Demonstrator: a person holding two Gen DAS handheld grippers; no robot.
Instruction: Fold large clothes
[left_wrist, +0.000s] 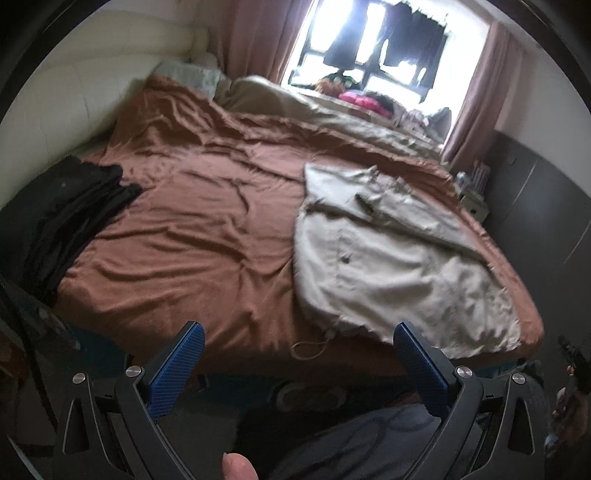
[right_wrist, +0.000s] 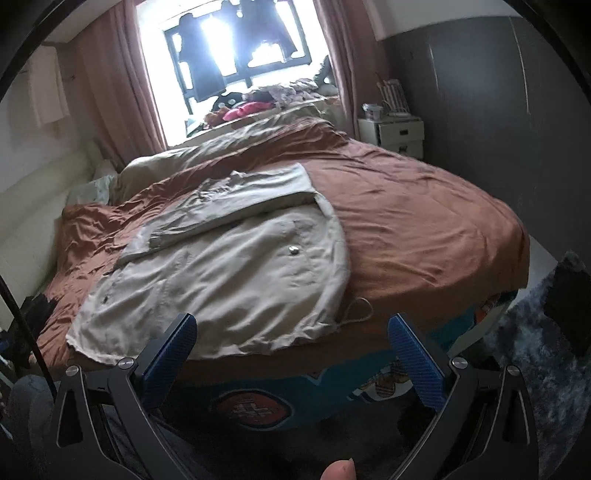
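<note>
Bedroom, foot of the bed: I have both tools hanging off the near edge of the mattress, short of the beige jacket (right_wrist: 229, 273) I am here to fold. My left gripper (left_wrist: 299, 339) has its blue-padded fingers (left_wrist: 177, 365) spread wide with nothing between them, and my right gripper (right_wrist: 291, 332) is spread just as wide and equally empty. The jacket lies flat on the rust-brown bedspread (left_wrist: 192, 229), hem toward me at the bed's near edge, one sleeve (right_wrist: 236, 210) folded across its upper body; a drawstring (right_wrist: 358, 310) trails from the hem onto the cover. From the left camera it sits on the right half of the bed, well apart from a dark heap of clothing (left_wrist: 62, 210) at the left edge. Beyond the bed, a window (right_wrist: 236, 51) between pink curtains (right_wrist: 110, 85) is blown out by daylight, and a small white drawer unit (right_wrist: 391, 133) stands by the far right corner. A fingertip (right_wrist: 338, 472) shows at the bottom of each view.
</note>
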